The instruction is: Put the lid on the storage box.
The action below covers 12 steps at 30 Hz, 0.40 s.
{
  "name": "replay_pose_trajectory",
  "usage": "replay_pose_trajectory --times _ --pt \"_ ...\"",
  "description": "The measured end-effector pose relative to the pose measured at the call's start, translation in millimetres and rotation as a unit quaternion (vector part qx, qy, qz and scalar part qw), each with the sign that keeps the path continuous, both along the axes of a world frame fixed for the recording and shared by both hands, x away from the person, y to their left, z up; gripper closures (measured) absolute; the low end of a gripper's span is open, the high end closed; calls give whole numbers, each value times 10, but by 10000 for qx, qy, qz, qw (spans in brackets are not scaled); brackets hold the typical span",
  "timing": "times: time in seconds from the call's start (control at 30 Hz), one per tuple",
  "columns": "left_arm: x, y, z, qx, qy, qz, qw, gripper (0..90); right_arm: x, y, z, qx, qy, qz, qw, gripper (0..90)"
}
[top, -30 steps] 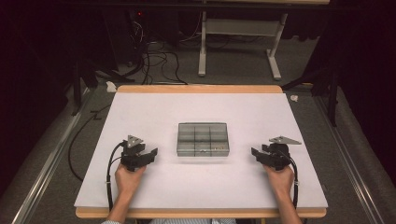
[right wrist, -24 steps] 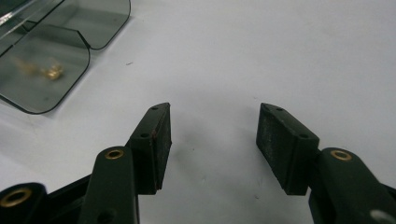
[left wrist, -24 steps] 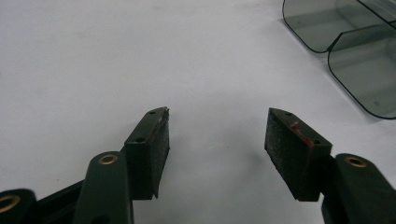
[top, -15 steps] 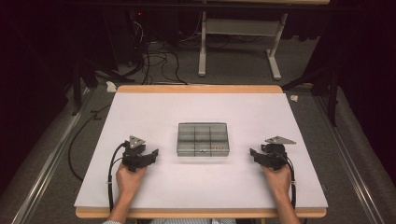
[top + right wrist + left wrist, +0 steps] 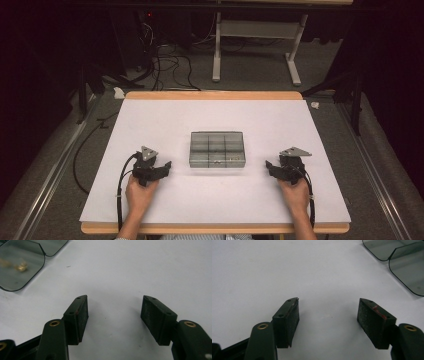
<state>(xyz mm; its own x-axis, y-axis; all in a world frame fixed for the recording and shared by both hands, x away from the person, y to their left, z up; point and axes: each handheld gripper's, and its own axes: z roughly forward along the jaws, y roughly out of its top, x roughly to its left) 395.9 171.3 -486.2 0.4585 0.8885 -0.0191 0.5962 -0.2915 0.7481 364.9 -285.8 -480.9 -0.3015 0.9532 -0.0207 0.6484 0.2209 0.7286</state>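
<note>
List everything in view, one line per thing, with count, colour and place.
compartment box: one, clear grey plastic, six compartments, middle of the table between the two grippers; small gold-coloured pieces lie in one compartment.
table: one, white top with a wooden edge, fills the middle of the high view.
desk frame: one, white, on the floor beyond the table.
cables: several, black, on the grey floor behind the table at left.
left gripper: one, black with a grey plate on top, left of the box, jaws open and just widened, nothing between them.
right gripper: one, black with a grey plate, right of the box, jaws open and just widened, nothing between them.
hands: two, one behind each gripper, near edge.
</note>
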Motion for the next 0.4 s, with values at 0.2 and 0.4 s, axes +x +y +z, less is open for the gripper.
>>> replay_pose_trajectory --times 0.2,0.4 --pt "1 1 -2 -15 -9 5 10000 340 0 -1 -1 10 17 42 10000 348" --pt "1 1 -2 -13 -8 4 10000 340 -2 3 -2 -1 22 58 10000 335"
